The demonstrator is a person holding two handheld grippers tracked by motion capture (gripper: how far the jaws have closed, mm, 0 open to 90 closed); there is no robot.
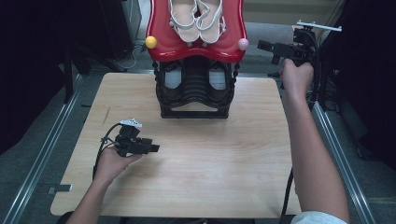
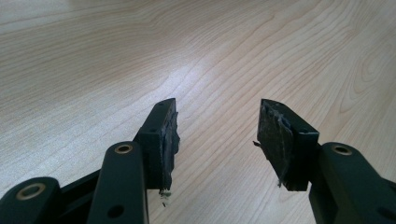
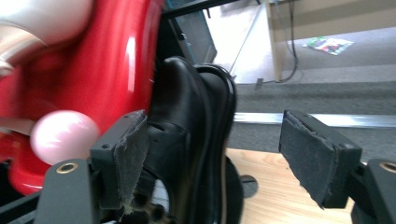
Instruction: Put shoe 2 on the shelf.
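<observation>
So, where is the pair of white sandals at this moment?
In the high view the white sandals lie side by side on the red top shelf of the shoe rack at the table's far edge, above the black shoes.

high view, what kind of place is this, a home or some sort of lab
Probably a lab or recording workspace, not a home. A bare wooden table sits between metal floor rails, a person holds cabled handheld grippers, left and right, and a shoe rack with white sandals stands as a staged prop.
</observation>
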